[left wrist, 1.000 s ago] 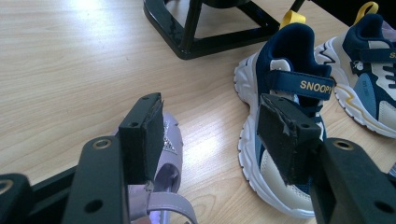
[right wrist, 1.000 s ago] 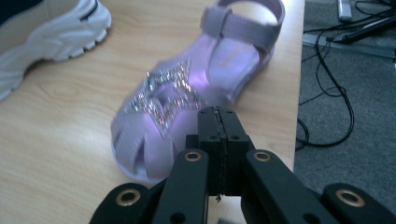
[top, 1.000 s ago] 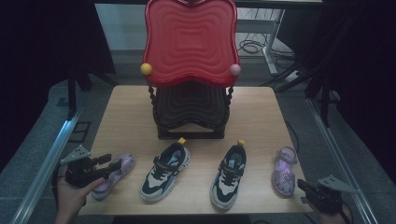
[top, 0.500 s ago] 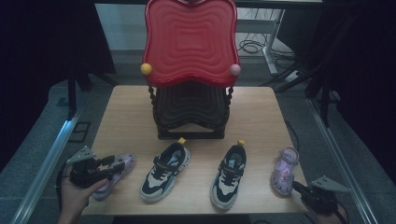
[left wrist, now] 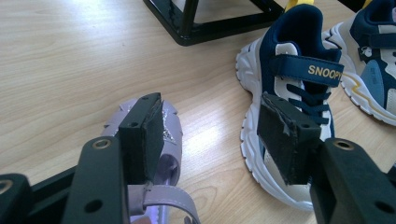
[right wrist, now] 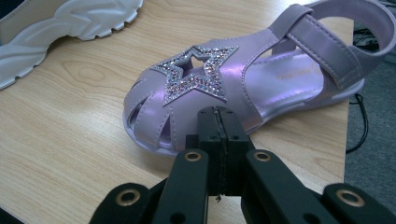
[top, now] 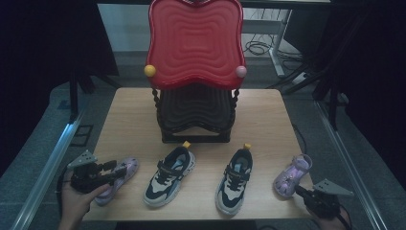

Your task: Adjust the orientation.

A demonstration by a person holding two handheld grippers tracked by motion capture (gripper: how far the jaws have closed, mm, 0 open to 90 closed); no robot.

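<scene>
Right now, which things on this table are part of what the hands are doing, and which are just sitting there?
In hand:
left purple sandal, between the open left claw
right purple sandal, at the shut right claw

Sitting there:
two navy sneakers
black rack with red tray

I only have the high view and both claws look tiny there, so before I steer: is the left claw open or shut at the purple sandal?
Observer: Open. In the left gripper view the left claw stands wide. One jaw is in front of the left purple sandal and the other in front of the navy sneaker beside it. The pads press on nothing.
Operator: And the right one?
Observer: The right claw is shut, jaws together with nothing between them. It points at the toe of the right purple sandal, just below its glitter star. I cannot tell whether the tip touches the sandal.
</scene>
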